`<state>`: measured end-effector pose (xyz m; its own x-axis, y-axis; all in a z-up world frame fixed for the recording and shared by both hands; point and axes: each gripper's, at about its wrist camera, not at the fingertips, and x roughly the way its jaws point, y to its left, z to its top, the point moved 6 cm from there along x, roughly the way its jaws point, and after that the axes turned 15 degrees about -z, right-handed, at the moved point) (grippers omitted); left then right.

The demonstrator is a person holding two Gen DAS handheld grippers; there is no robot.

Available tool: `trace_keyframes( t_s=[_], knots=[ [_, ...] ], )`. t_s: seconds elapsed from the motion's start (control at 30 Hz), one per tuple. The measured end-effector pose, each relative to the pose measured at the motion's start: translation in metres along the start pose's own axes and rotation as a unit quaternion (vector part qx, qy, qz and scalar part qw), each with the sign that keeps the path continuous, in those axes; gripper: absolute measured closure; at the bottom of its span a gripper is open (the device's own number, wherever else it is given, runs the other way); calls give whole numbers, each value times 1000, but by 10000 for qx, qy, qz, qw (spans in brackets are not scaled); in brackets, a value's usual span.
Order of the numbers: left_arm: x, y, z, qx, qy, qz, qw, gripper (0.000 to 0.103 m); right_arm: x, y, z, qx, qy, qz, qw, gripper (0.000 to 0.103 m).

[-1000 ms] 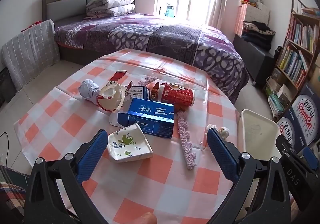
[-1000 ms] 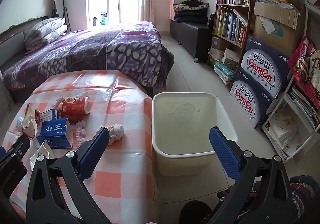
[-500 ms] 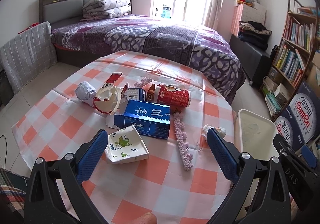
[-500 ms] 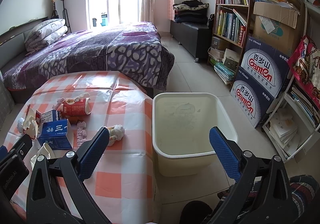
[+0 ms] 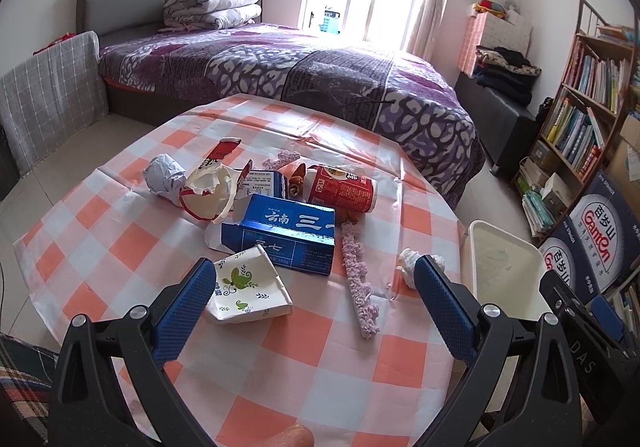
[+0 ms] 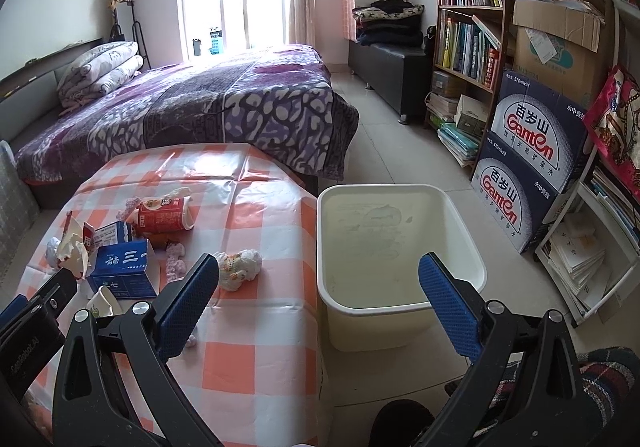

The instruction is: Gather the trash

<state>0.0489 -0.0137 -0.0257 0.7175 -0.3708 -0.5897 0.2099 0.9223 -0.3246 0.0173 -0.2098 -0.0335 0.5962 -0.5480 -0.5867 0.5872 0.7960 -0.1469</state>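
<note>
Trash lies on a round table with an orange-checked cloth (image 5: 120,247): a blue carton (image 5: 280,237), a squashed paper cup (image 5: 248,289), a red noodle cup (image 5: 344,191), a torn white wrapper (image 5: 208,195), a crumpled paper ball (image 5: 164,175), a pink knitted strip (image 5: 358,287) and a crumpled tissue (image 6: 240,269). A cream bin (image 6: 400,247) stands on the floor right of the table. My left gripper (image 5: 314,307) is open and empty above the near table edge. My right gripper (image 6: 318,301) is open and empty, over the gap between table and bin.
A purple-quilted bed (image 5: 320,87) stands behind the table. A bookshelf (image 6: 472,35) and stacked water boxes (image 6: 532,167) line the right wall. A dark bench (image 6: 396,63) stands by the shelf. Tiled floor lies between bin and boxes.
Both grippers have drawn back a little from the table, so the trash and bin look slightly smaller. Both stay open. Nothing on the table has moved.
</note>
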Motion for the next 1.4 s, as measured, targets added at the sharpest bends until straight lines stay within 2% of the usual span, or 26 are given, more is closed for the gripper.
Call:
trace_keyframes(
  t_s=[0.13,0.2,0.27,1.4],
  knots=[
    [-1,0,0,-30,-15,-83,10000,7,0,5,1,65,36,107,9999,7],
    [-1,0,0,-49,-15,-103,9999,7,0,-11,-1,69,34,149,9999,7],
    [-1,0,0,-58,-12,-93,9999,7,0,-9,-1,56,30,159,9999,7],
    [19,17,-11,-218,323,1,9992,7,17,2,-11,-118,370,97,9992,7]
  ],
)
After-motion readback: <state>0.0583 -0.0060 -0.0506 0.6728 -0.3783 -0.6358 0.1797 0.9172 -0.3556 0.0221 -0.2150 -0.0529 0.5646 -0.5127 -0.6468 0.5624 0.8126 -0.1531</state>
